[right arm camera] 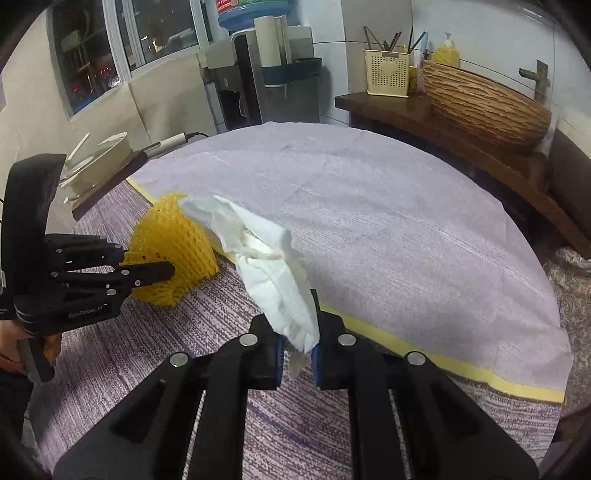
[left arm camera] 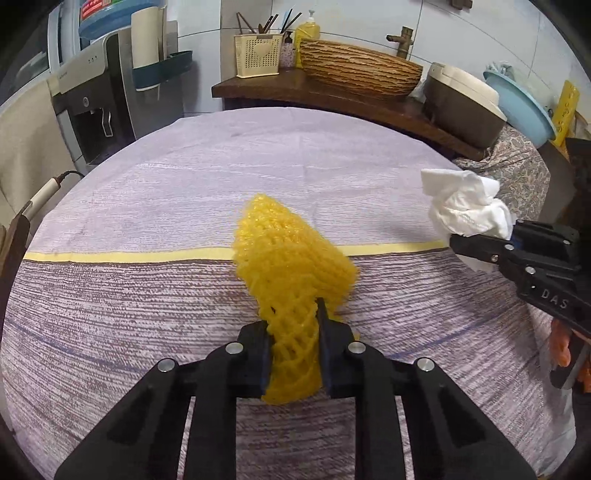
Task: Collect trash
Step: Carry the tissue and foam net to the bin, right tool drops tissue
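Yellow foam fruit netting (left arm camera: pixel 291 258) being pinched at its narrow end by the left tool (left arm camera: pixel 293 332), jaws clamped on the mesh, wider end fanning out over the bench (left arm camera: pixel 147 314) near the pale yellow stripe of the tablecloth (left arm camera: pixel 258 155). Crumpled white tissue (right arm camera: pixel 273 266) being gripped by the right tool (right arm camera: pixel 297 350), pads pressing on its lower end, the rest standing up above the striped cloth, clear of the bench. Seen in the left view, tissue hanging at the right, well apart from the netting. Sitting beyond on a wooden shelf (left arm camera: pixel 332 96): a woven basket (left arm camera: pixel 360 70), a cream utensil holder (left arm camera: pixel 258 55) and a yellow soap bottle (left arm camera: pixel 308 31). Standing at far left: a water dispenser (left arm camera: pixel 96 99).
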`<state>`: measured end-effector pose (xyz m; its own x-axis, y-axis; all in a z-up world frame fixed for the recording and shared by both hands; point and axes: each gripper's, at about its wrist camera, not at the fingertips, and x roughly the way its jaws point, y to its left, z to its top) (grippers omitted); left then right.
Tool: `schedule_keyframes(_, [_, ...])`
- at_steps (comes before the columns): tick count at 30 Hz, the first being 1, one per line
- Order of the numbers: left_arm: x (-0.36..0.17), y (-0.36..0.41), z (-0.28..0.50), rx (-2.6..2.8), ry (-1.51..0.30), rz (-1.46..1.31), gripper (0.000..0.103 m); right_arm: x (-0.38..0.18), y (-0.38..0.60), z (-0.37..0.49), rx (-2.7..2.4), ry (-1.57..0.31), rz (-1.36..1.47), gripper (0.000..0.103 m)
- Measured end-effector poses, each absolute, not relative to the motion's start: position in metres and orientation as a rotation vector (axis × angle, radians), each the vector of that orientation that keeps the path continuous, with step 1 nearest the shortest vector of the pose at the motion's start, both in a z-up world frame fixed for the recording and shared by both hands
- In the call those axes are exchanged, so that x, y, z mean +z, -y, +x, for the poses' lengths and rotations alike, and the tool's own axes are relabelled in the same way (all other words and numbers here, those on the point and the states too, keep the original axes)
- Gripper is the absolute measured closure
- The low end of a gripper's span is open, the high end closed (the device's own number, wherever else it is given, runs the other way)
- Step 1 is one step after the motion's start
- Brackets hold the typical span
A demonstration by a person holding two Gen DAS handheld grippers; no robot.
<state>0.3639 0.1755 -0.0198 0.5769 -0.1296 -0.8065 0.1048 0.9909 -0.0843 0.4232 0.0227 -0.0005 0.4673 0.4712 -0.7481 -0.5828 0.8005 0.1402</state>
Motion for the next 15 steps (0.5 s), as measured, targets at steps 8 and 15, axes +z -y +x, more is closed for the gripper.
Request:
schedule_keyframes(8, [0.007, -0.147, 0.314, -0.204, -0.863, -0.034, 0.083, 0.012, 0.003, 0.381, 0.656, -0.82, -0.136, 0.091])
schedule_keyframes(15, [0.024, -0.112, 0.257, -0.255, -0.8, -0.003, 0.083, 0.029, 0.04, 0.324, 0.667, -0.757, -0.124, 0.091])
